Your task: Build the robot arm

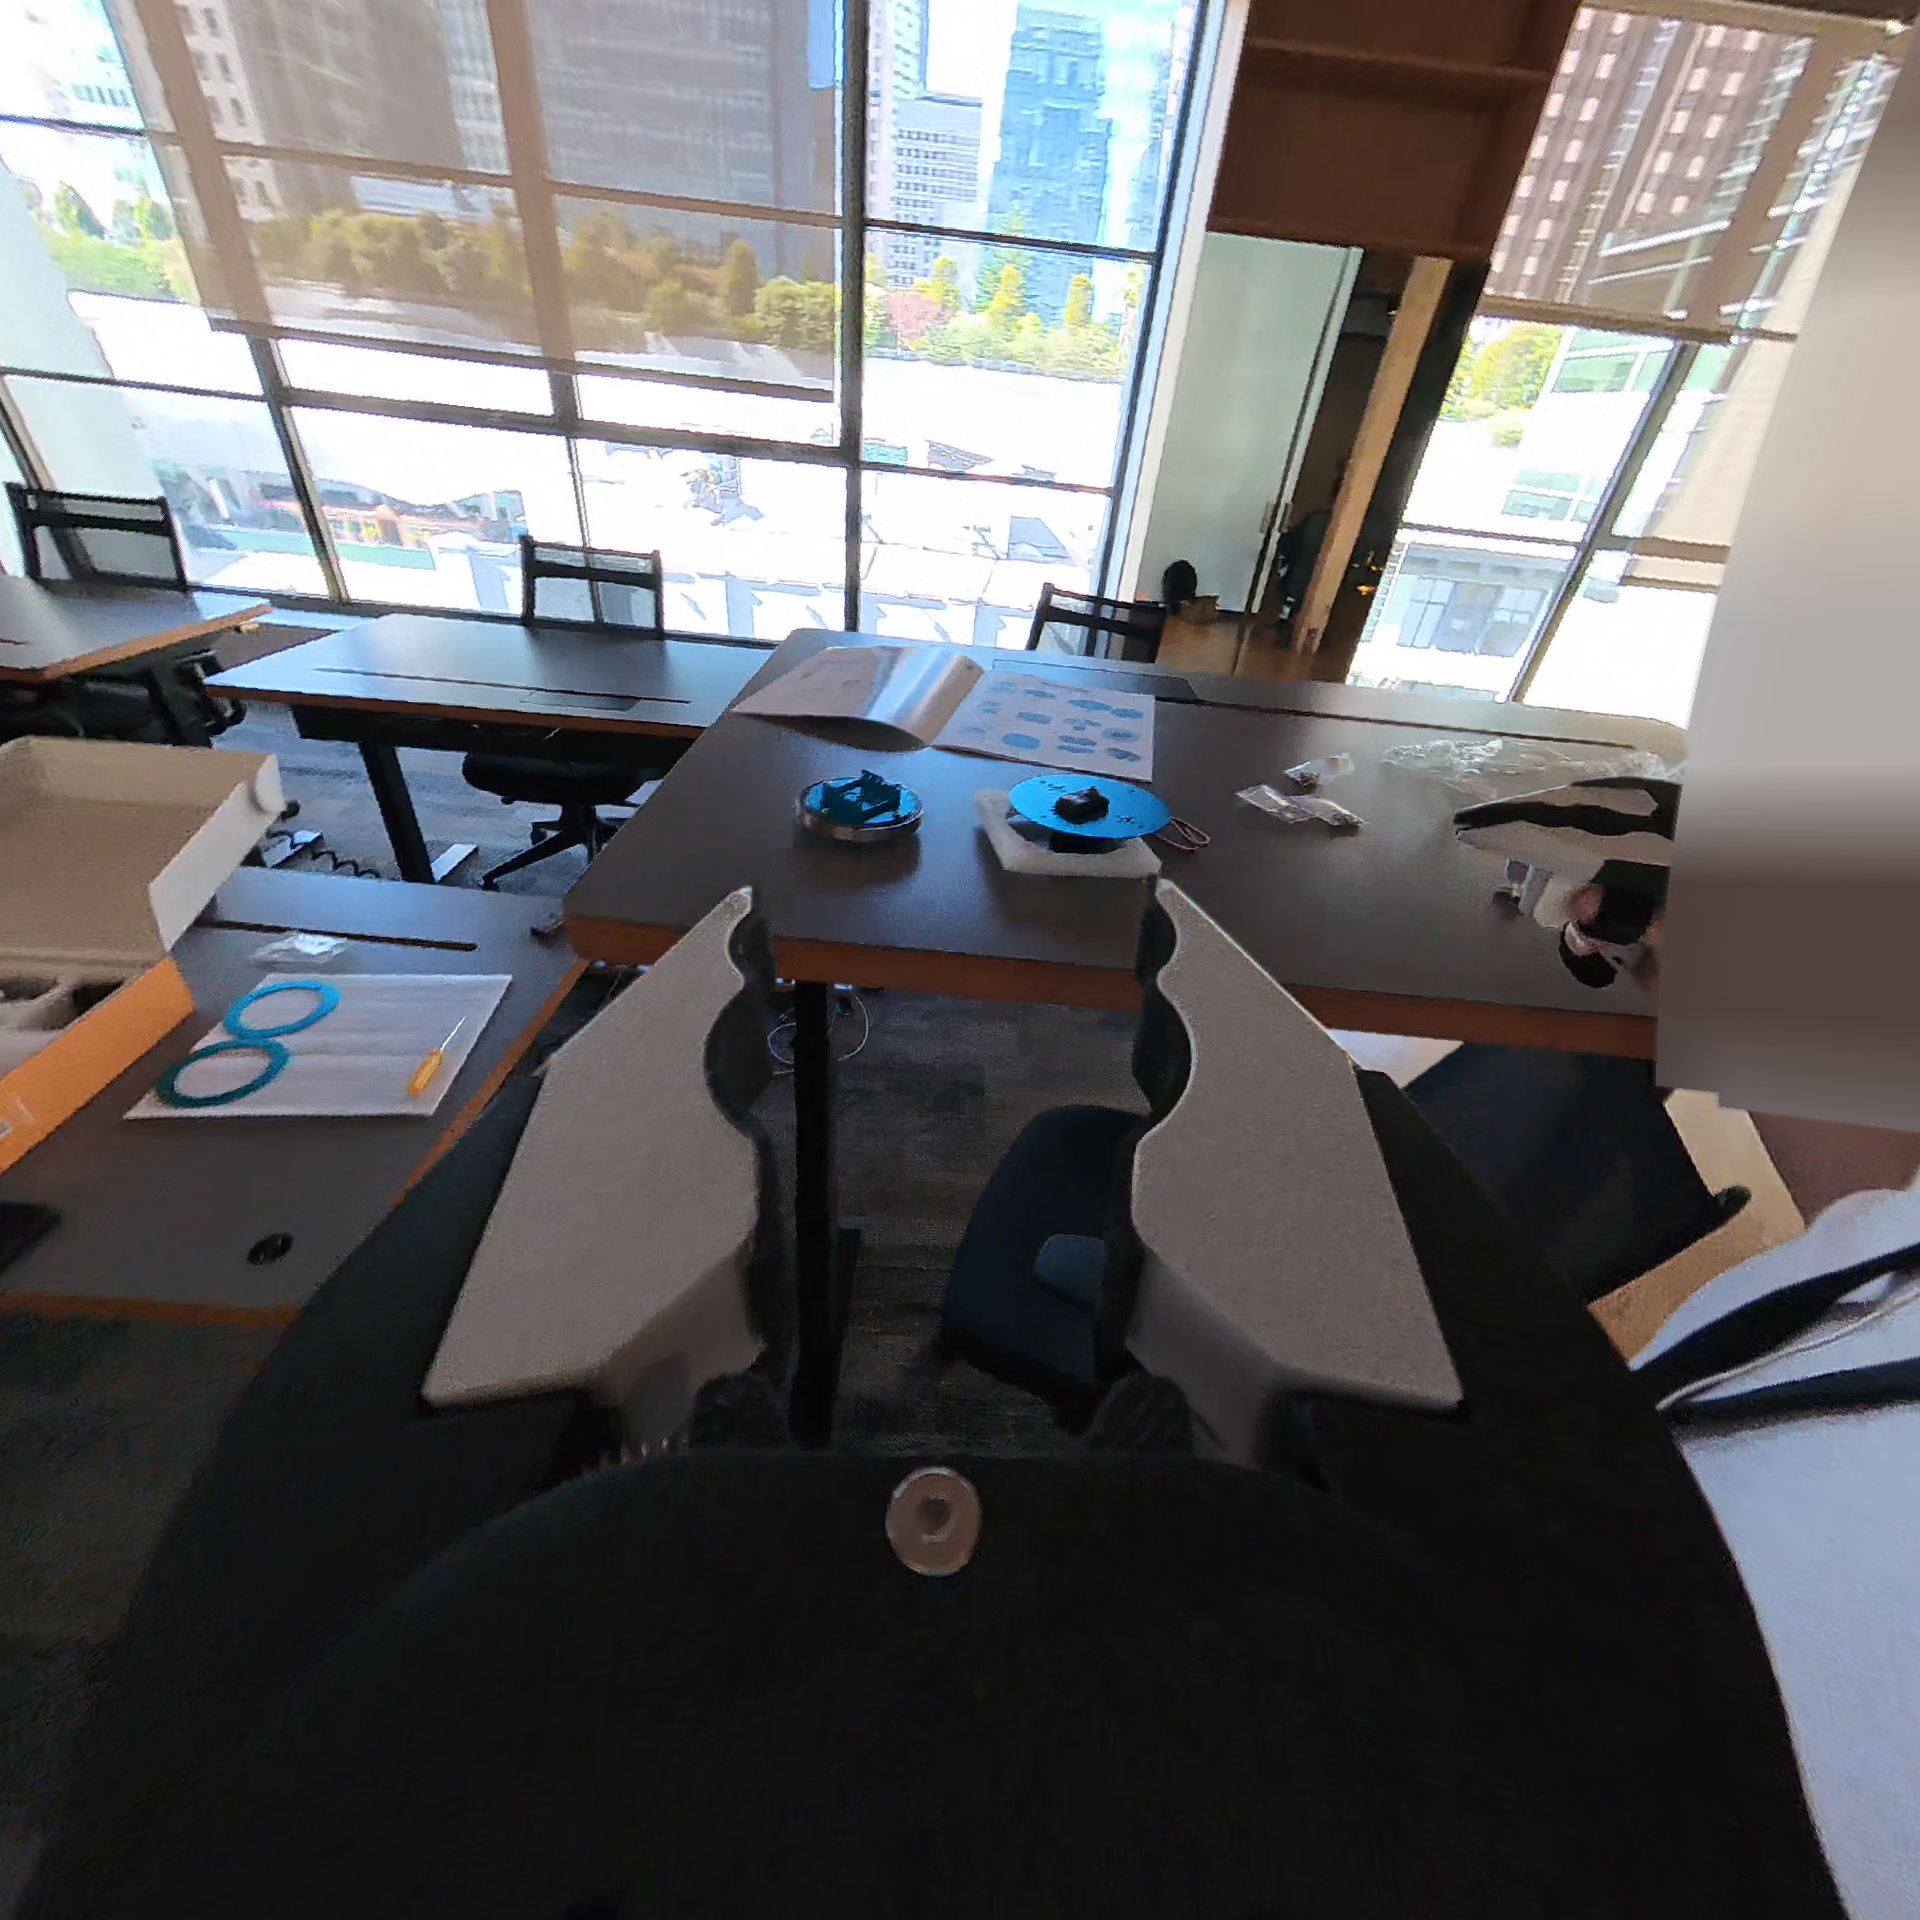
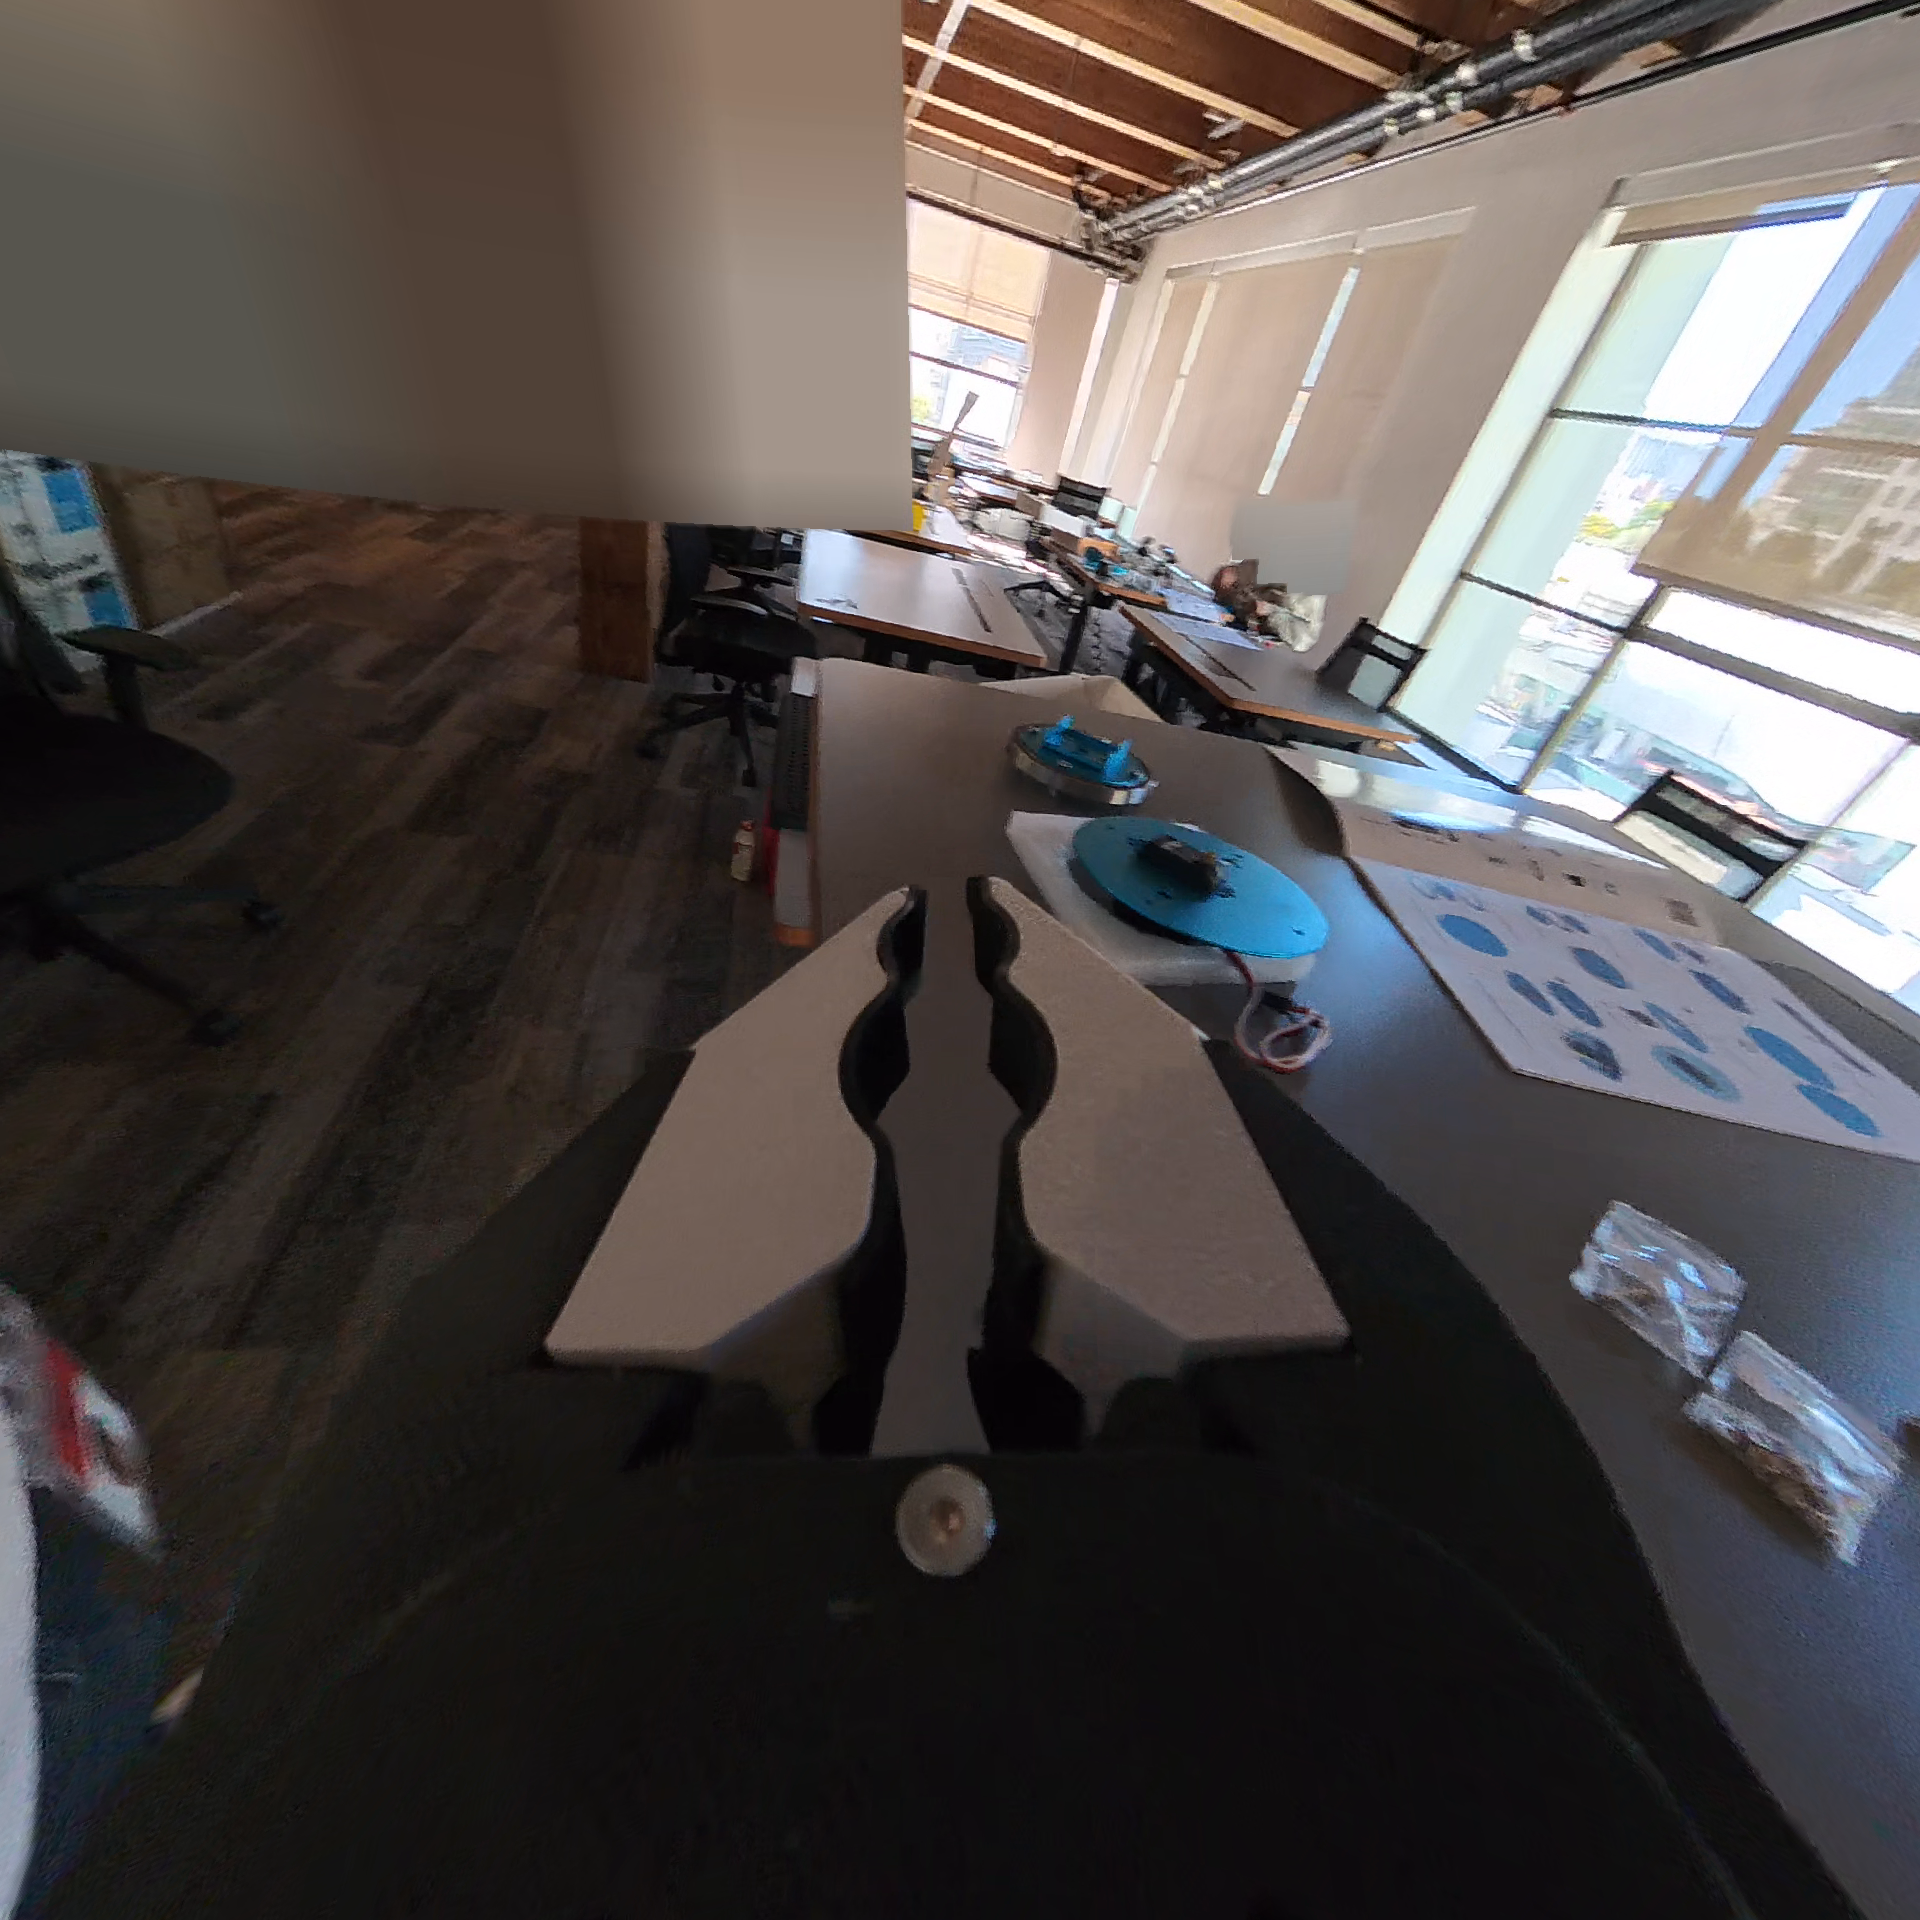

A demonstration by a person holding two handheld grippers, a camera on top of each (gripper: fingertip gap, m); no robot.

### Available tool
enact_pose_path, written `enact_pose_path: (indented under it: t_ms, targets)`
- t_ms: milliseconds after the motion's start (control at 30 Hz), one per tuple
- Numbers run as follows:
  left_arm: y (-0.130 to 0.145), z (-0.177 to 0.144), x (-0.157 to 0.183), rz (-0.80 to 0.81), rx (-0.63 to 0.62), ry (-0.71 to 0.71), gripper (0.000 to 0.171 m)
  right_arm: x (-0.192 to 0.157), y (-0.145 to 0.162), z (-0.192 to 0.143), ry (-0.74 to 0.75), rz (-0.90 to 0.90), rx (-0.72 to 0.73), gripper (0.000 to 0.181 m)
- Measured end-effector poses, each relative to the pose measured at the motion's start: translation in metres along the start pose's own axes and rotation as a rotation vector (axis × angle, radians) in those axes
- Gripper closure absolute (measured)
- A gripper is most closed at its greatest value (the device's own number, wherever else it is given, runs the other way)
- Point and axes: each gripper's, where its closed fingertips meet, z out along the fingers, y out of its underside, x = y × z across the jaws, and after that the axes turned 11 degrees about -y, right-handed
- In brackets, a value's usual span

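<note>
— Blue disc (image 2: 1200, 894) on its white foam pad (image 2: 1164, 961): where does it sit from my tools?

— Near to far, then. My right gripper (image 2: 943, 902) is over the dark table (image 2: 1558, 1195), jaws narrow with only a slit between them, holding nothing; the disc lies just ahead and a little to its right, flat, a small black block (image 2: 1179, 854) on top and a red and white wire (image 2: 1283, 1023) trailing off its near edge.

— And my left one?

— My left gripper (image 1: 951, 904) is wide and empty, hanging off the table's near edge over the floor; the disc (image 1: 1088, 808) lies ahead and slightly right of it, well apart; so my right one is nearer.

— Beyond the disc?

— A round metal base with a blue part (image 2: 1083, 764); to the right a printed sheet (image 2: 1662, 997), and nearer me two small clear bags (image 2: 1725, 1351).
</note>
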Motion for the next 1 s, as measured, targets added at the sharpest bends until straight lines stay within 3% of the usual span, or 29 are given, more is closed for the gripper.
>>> enact_pose_path:
  t_ms: [100, 233, 300, 333, 433, 567, 733, 867, 1000]
  targets:
    - [-0.004, -0.021, -0.034, -0.043, 0.024, -0.018, 0.105, 0.022, 0.004, 0.002, 0.118, -0.041, -0.058, 0.176]
    - [-0.005, -0.038, -0.087, 0.083, 0.011, -0.069, 0.103, 0.055, -0.011, -0.015, 0.385, -0.113, -0.065, 0.168]
    - [-0.002, -0.033, -0.117, 0.129, -0.004, -0.095, 0.100, 0.065, -0.022, -0.029, 0.526, -0.168, -0.041, 0.170]
    - [-0.001, -0.025, -0.129, 0.115, -0.014, -0.092, 0.100, 0.070, -0.026, -0.034, 0.572, -0.183, -0.039, 0.181]
    - [-0.010, 0.012, -0.147, 0.049, -0.012, -0.032, 0.097, 0.093, -0.027, -0.050, 0.646, -0.165, -0.131, 0.181]
    - [-0.047, 0.072, -0.163, 0.149, 0.125, -0.057, 0.109, 0.130, -0.039, -0.076, 0.726, -0.222, -0.145, 0.181]
    - [-0.128, 0.127, -0.166, 0.134, 0.354, -0.104, 0.117, 0.184, -0.039, -0.112, 0.878, -0.259, -0.083, 0.181]
    - [-0.177, 0.154, -0.174, 0.130, 0.446, -0.155, 0.117, 0.195, -0.027, -0.148, 1.037, -0.274, -0.159, 0.181]
    - [-0.198, 0.179, -0.177, 0.152, 0.522, -0.178, 0.120, 0.192, -0.033, -0.173, 1.155, -0.346, -0.190, 0.181]
